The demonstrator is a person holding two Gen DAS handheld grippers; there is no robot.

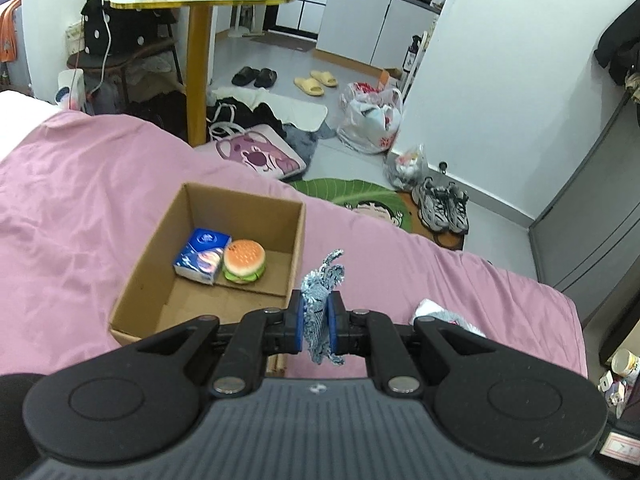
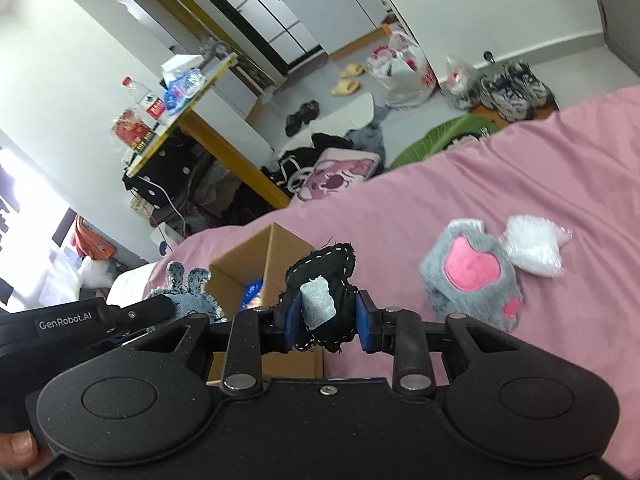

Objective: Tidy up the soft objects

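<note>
Ahead and to the left of my left gripper (image 1: pixel 316 322) lies the box (image 1: pixel 160 280); it pinches a denim toy (image 1: pixel 320 284), my right gripper (image 2: pixel 327 314) a black one (image 2: pixel 324 276) (left is nearer).

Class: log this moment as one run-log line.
left gripper: shut on denim toy | right gripper: shut on black toy | box: tissues, burger

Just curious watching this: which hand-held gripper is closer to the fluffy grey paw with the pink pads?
Right. The right hand-held gripper, shut on a black fabric piece, is just beside the grey paw. The left hand-held gripper is farther off, by the cardboard box.
</note>
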